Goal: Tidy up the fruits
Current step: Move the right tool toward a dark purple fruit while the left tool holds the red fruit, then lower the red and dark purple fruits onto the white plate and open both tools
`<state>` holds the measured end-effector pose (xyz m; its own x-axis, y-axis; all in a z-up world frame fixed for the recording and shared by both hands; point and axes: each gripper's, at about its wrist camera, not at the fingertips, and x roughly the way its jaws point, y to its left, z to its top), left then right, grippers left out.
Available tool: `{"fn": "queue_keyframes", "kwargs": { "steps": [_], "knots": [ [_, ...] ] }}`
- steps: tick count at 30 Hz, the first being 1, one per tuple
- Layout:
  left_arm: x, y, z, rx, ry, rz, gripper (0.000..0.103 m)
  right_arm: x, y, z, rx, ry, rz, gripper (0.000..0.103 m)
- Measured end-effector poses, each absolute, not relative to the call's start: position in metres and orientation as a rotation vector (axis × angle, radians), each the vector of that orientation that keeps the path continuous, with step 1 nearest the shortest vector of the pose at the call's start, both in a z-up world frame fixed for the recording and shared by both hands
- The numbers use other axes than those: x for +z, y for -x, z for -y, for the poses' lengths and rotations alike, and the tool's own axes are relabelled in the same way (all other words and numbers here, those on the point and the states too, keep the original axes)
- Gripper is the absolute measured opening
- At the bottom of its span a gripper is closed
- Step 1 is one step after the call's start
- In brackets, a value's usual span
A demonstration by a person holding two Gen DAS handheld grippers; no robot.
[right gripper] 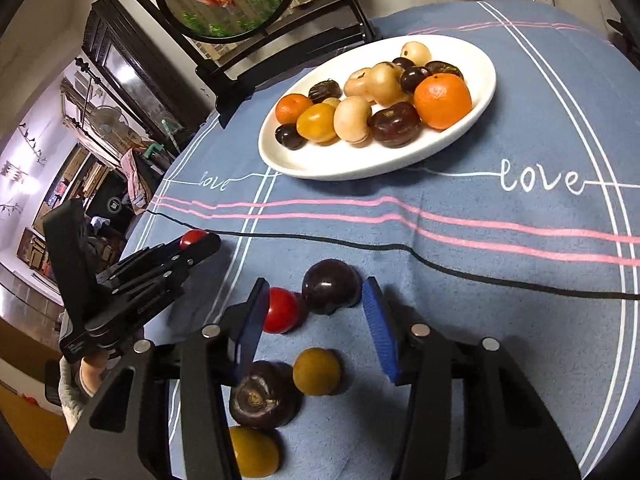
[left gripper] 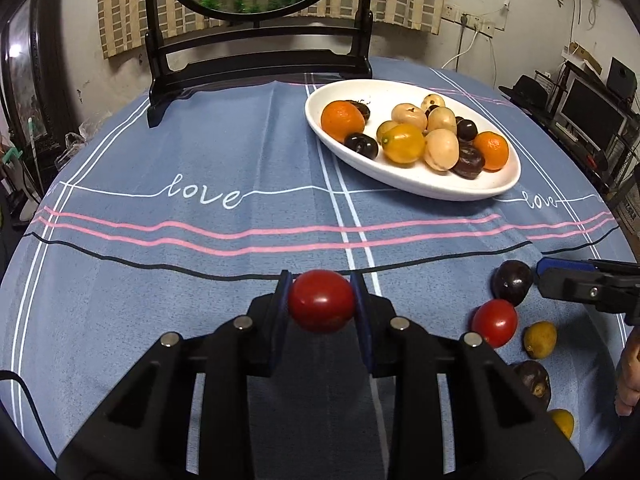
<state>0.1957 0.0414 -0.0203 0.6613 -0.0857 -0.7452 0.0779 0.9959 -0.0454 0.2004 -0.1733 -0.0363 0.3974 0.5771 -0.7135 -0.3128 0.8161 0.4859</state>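
My left gripper (left gripper: 321, 300) is shut on a red tomato (left gripper: 321, 301) and holds it above the blue tablecloth; it also shows in the right wrist view (right gripper: 196, 242). My right gripper (right gripper: 316, 312) is open and empty, low over loose fruit: a dark purple fruit (right gripper: 331, 286) between its fingertips, a second red tomato (right gripper: 282, 310) by the left finger, a yellow-brown fruit (right gripper: 317, 371), a dark flat fruit (right gripper: 262, 394) and another yellow fruit (right gripper: 252, 452). The white oval plate (left gripper: 400, 180) (right gripper: 320, 166) at the back holds several oranges, pale, yellow and dark fruits.
A black-framed round ornament on a stand (left gripper: 256, 52) stands at the table's far edge, left of the plate. The blue tablecloth (left gripper: 200, 152) covers the table. Shelves and clutter lie beyond the table's edges.
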Motion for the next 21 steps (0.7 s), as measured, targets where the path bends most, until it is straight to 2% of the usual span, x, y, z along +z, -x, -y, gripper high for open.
{"fn": "queue_keyframes", "kwargs": {
  "steps": [10,11,13,16,21],
  "knots": [
    [-0.027,-0.198,-0.036,-0.099,-0.01,-0.867,0.03,-0.047,-0.205,0.155,0.54,-0.221,-1.04,0.05],
    [-0.028,-0.198,-0.036,-0.098,-0.011,-0.87,0.03,-0.047,-0.206,0.155,0.535,-0.22,-1.04,0.049],
    [-0.029,-0.199,-0.035,-0.098,-0.017,-0.878,0.03,-0.048,-0.207,0.158,0.508,-0.209,-1.035,0.04],
    [-0.033,-0.199,-0.033,-0.097,-0.027,-0.89,0.03,-0.048,-0.206,0.159,0.509,-0.209,-1.031,0.035],
    [-0.029,-0.197,-0.034,-0.095,-0.02,-0.872,0.03,-0.046,-0.205,0.167,0.513,-0.257,-1.023,0.034]
  ]
}}
